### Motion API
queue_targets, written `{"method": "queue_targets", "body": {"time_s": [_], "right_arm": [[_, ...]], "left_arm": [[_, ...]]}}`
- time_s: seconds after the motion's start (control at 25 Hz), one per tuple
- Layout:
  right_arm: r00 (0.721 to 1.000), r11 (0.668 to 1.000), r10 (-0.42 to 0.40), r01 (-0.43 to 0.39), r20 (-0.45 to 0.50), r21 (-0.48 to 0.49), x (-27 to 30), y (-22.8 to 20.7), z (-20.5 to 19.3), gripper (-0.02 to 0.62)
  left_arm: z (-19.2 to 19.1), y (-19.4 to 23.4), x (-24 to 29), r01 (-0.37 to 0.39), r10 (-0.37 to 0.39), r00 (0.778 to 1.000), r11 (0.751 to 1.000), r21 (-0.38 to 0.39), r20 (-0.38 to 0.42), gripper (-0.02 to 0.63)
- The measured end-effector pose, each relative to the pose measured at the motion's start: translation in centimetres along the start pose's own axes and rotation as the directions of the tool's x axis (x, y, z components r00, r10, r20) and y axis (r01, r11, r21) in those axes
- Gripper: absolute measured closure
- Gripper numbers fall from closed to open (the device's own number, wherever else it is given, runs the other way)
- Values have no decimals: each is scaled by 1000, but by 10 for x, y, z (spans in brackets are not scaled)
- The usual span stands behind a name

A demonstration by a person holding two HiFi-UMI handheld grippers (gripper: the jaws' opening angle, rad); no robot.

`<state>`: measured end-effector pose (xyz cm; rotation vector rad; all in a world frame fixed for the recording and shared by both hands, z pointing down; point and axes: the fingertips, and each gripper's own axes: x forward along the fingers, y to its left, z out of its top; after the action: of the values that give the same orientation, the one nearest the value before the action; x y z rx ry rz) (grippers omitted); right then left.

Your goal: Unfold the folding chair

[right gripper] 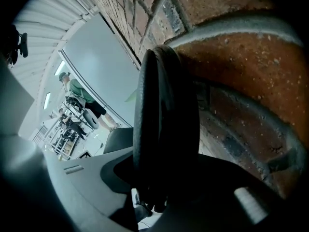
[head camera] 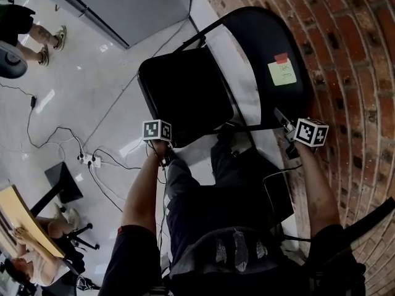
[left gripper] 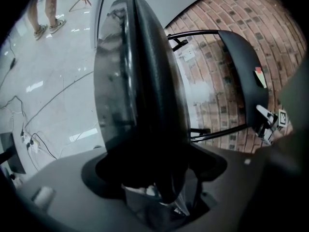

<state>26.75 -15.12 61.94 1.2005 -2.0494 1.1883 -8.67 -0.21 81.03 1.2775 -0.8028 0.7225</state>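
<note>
Gripping, left: left gripper (left gripper: pixel 159 199) has its jaws wide, with the seat (left gripper: pixel 140 81) edge filling the gap; we judge it clamped.
Gripping, right: right gripper (right gripper: pixel 154 197) has its jaws half closed on the back (right gripper: pixel 164 105) rim.
Chair: chair (head camera: pixel 259 36) stands by the wall (head camera: pixel 352 54), with the seat angled off the back.
Handling: we judge it stiff and fairly heavy, with smooth padding that could slip; we would hold the seat's front edge and the back's rim.
Writing: a green note (head camera: pixel 282 73) with a red tab is stuck on the back; we cannot read its scrawl, and no brand shows.
</note>
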Motion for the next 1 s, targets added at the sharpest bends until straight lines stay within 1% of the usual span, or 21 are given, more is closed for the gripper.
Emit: {"method": "queue_targets", "body": {"time_s": [0.08,0.28,0.6,0.76,0.88,1.0], "right_arm": [[1000,1000,7,-7,-3,1,0,0,-2,465],[1000,1000,12,-12,-1,29,0,-4,-6,465],[1000,999,24,-24,1,32,6,4,-7,463],[1000,999,24,-24,-5,29,10,1,-13,463],[1000,999,26,-25,-8,43,8,2,-11,463],[1000,998,28,-27,-8,48,8,3,-10,463]], "left_arm": [[-3,2,5,-6,6,1000,1000,-10,-5,187],[-4,7,11,5,-5,1000,1000,-11,-20,176],[-5,19,13,21,-21,1000,1000,-2,-2,153],[-9,29,14,-1,1,1000,1000,-15,-5,141],[-9,27,15,21,-21,1000,1000,-12,-8,135],[-6,25,16,50,-50,999,999,-3,6,129]]}}
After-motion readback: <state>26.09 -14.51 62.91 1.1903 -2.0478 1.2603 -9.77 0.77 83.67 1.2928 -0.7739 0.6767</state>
